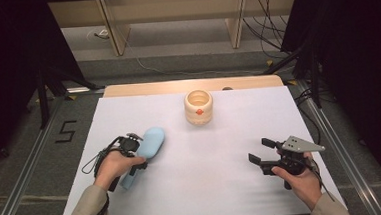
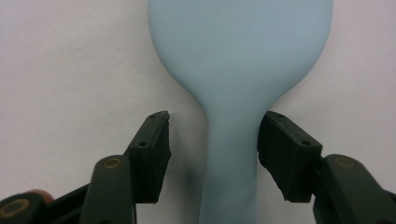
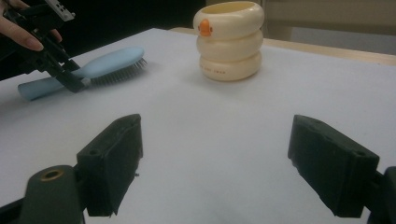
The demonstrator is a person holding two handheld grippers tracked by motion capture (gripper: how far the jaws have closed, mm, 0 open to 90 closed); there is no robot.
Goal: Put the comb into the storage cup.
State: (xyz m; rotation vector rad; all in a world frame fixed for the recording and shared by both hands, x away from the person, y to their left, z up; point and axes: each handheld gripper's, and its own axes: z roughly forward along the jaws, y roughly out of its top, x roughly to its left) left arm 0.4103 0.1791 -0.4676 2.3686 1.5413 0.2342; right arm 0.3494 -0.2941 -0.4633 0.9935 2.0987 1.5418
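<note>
While upright, cream ringed cup [image 1: 198, 107], inside unclear.

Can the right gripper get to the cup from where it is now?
Probably yes. The right gripper stands open with nothing between its fingers, and bare table lies between it and the cup. The brush and left gripper sit well off to the side.

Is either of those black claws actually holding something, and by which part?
Nothing yet: the left gripper straddles the pale blue plastic hairbrush at its neck, pads apart from it. The right gripper is open.
</note>
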